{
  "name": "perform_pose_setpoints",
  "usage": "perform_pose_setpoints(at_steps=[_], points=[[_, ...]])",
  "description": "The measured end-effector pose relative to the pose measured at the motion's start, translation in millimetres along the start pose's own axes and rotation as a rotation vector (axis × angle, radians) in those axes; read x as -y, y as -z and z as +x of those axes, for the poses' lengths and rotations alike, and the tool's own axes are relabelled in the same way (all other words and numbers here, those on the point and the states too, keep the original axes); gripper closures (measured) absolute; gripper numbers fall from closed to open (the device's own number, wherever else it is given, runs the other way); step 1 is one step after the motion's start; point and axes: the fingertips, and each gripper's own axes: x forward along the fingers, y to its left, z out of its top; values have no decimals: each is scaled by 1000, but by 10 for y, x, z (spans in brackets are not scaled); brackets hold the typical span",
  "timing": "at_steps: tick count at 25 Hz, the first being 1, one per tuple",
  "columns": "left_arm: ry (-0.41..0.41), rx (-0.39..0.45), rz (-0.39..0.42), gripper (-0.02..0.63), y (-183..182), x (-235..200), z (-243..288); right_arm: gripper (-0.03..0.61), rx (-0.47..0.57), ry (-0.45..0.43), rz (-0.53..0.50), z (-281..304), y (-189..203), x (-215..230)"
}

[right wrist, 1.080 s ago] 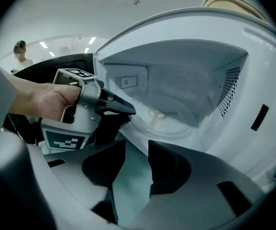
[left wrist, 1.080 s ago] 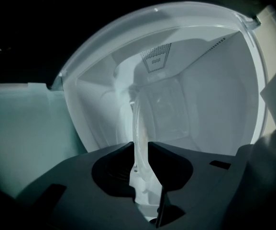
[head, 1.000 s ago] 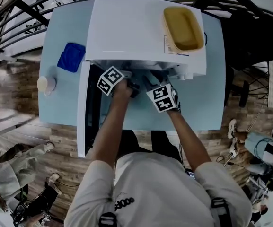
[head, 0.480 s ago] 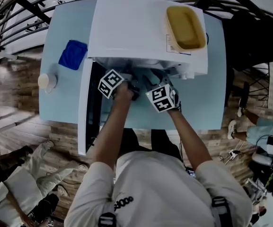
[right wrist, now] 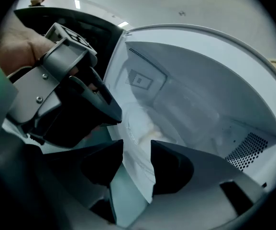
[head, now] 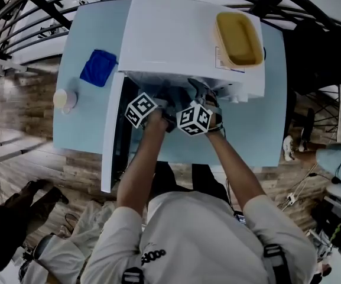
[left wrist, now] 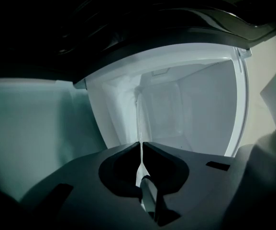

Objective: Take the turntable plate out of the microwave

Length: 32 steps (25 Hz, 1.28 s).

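left gripper clamped the turntable plate at six o'clock of the microwave while right gripper jaws were opening astride it, so the thin glass could have slipped.

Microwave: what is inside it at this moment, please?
Inside the microwave is the glass turntable plate. The left gripper is shut on its rim; the jaws of the right gripper are opening, the rim between them. In the head view, the microwave's top covers the cavity.
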Motion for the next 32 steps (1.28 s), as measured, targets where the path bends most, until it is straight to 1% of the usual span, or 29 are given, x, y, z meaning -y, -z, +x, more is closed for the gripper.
perform_pose_setpoints(at_steps=[3,5,8,10,13,14,15,17,19,24,27,29,32], points=[[19,-19,16,584,-36,55,-9,414,-12,-31,-85,23,-3,-32],[33,-31,5,583,-17,84,-10,414,-17,-42,-146,14,24,-24],[39,-44,-8,584,25,97,-20,414,-26,-53,-284,24,85,-80],[45,-52,-9,584,44,113,-20,416,-34,-51,-360,53,126,-112],[50,-60,-12,584,58,132,-22,416,-35,-17,-428,109,139,-98],[49,-62,-13,584,62,131,-23,422,-32,1,-439,123,133,-73],[49,-65,-13,584,68,126,-24,442,-27,21,-447,133,127,-42],[51,-67,-14,584,77,115,-21,497,-16,50,-470,141,118,-1],[59,-67,-9,584,74,119,-19,508,-2,59,-493,131,108,2],[100,-72,32,578,28,198,-12,522,26,65,-502,86,39,43],[118,-72,20,563,19,196,17,531,31,62,-534,58,19,37],[126,-75,1,504,23,184,62,537,33,59,-538,33,32,21],[131,-65,-11,486,0,170,132,549,49,51,-530,11,71,-34]])
